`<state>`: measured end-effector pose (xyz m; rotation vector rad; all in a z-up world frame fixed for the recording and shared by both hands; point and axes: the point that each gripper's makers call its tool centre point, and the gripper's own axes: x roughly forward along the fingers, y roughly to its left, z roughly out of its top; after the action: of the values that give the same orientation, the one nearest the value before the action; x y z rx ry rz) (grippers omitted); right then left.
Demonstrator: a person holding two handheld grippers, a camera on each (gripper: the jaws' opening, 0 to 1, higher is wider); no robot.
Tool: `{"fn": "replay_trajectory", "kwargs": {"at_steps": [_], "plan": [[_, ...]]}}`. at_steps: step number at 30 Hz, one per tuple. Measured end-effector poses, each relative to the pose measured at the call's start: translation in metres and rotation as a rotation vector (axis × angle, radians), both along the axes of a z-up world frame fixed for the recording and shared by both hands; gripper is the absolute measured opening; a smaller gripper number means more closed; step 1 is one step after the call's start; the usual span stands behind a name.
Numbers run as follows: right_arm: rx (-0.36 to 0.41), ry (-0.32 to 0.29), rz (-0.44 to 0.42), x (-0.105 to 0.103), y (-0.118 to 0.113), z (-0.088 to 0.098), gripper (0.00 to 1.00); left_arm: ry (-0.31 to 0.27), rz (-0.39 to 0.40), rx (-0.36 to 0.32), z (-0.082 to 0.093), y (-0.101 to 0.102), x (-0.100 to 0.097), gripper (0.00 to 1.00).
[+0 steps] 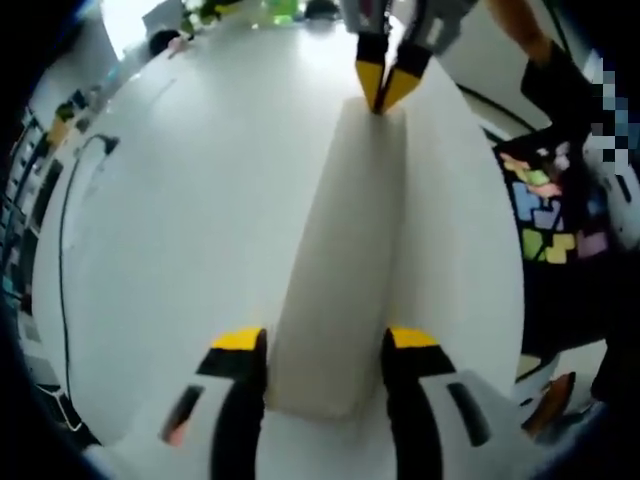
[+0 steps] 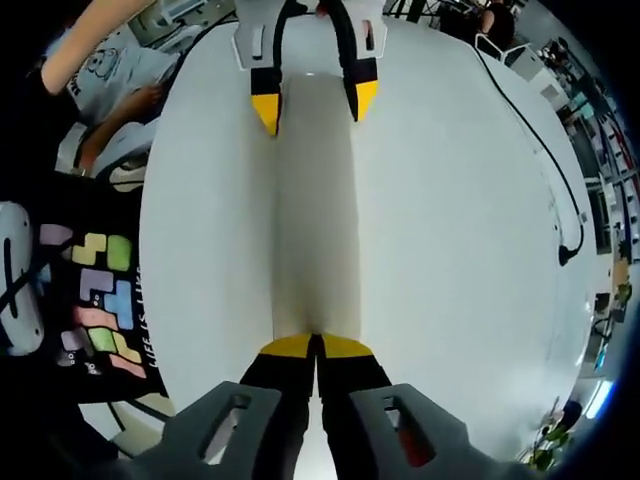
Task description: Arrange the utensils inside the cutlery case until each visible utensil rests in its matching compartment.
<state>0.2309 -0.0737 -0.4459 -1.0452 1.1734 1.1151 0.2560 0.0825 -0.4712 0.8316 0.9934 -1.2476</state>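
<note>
A long white cutlery case lies shut on the white table; no utensils show. My left gripper is open, its yellow-tipped jaws straddling the case's near end. At the far end my right gripper is shut, tips together on the case's edge. In the right gripper view the case runs away from my right gripper, whose tips meet at its near end; I cannot tell if they pinch a thin lip. The left gripper flanks the far end.
A black cable curves along one side of the table, and shows too in the right gripper view. A person in a black shirt with coloured blocks stands at the table's other edge. Clutter lines the far end.
</note>
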Motion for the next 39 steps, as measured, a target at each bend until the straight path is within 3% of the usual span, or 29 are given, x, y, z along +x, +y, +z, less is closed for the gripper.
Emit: {"fn": "replay_trajectory", "kwargs": {"at_steps": [1,2,3,5,6,15,22,28,30,34,37,39], "plan": [[-0.044,-0.023,0.006,0.002,-0.005,0.003,0.00,0.008,0.007,-0.027,0.001,-0.004,-0.001,0.49],[-0.023,-0.031,-0.043,-0.003,0.001,0.009,0.00,0.004,0.002,-0.011,0.000,-0.002,-0.001,0.49],[-0.036,-0.022,0.052,0.001,0.000,0.002,0.00,0.004,0.003,-0.015,0.001,-0.001,-0.001,0.49],[-0.010,-0.004,-0.020,0.002,-0.002,-0.001,0.00,0.006,0.005,-0.026,0.001,-0.001,-0.001,0.49],[-0.011,-0.003,0.011,0.003,-0.003,0.000,0.00,0.008,0.006,-0.029,0.001,-0.001,-0.001,0.49],[0.007,-0.014,0.007,0.001,-0.001,-0.001,0.00,-0.010,0.000,0.005,0.002,0.000,-0.004,0.48],[-0.010,0.001,0.017,0.001,-0.001,0.000,0.00,-0.049,0.043,0.023,0.030,0.020,-0.002,0.43],[0.016,0.012,0.004,0.002,-0.002,0.001,0.00,-0.104,0.058,0.007,0.052,0.031,-0.004,0.35],[0.024,0.016,0.003,0.002,-0.002,0.001,0.00,-0.115,0.055,0.006,0.055,0.031,-0.005,0.28],[0.036,0.027,-0.003,0.002,-0.002,0.001,0.00,-0.151,0.035,0.045,0.052,0.032,-0.001,0.21],[0.045,0.030,-0.005,0.002,-0.002,0.001,0.00,-0.146,0.010,0.076,0.044,0.029,-0.003,0.17],[0.051,0.029,-0.005,0.002,-0.002,0.001,0.00,-0.173,-0.015,0.126,0.040,0.031,0.002,0.14]]}}
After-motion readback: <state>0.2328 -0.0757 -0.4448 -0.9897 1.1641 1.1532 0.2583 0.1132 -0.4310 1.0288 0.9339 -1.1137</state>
